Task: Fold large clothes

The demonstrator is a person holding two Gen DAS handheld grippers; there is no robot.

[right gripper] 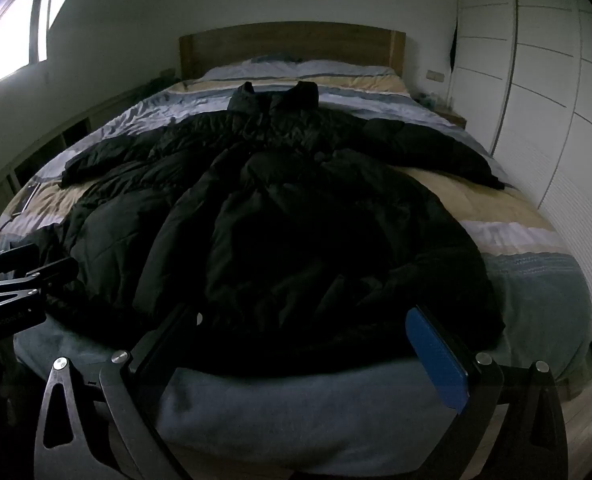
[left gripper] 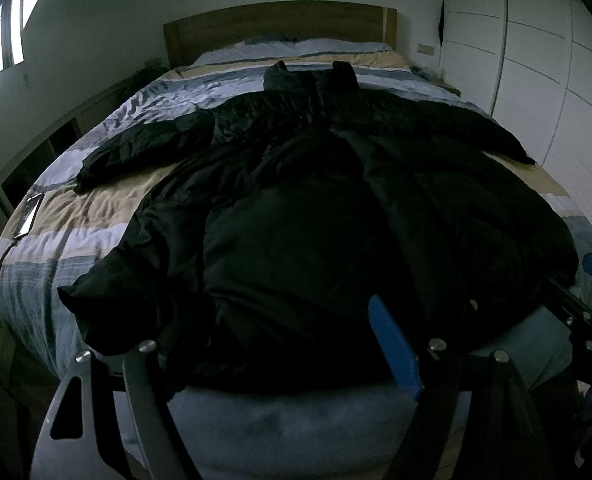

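Note:
A large black padded coat (left gripper: pixel 296 200) lies spread face up on the bed, collar toward the headboard, sleeves out to both sides, hem at the near edge; it also shows in the right wrist view (right gripper: pixel 280 216). My left gripper (left gripper: pixel 272 332) is open, its blue-padded fingers (left gripper: pixel 391 344) hovering over the hem on the left half. My right gripper (right gripper: pixel 299 336) is open above the hem on the right half, with one blue pad (right gripper: pixel 435 360) showing. Neither holds anything. The right gripper shows at the edge of the left view (left gripper: pixel 591 320), the left gripper in the right view (right gripper: pixel 12 292).
The bed (left gripper: pixel 96 208) has a striped blue, beige and white cover and a wooden headboard (left gripper: pixel 280 28). A phone (left gripper: pixel 30 216) lies near the bed's left edge. White wardrobe doors (left gripper: pixel 535 60) stand on the right, a window (right gripper: pixel 12 40) on the left.

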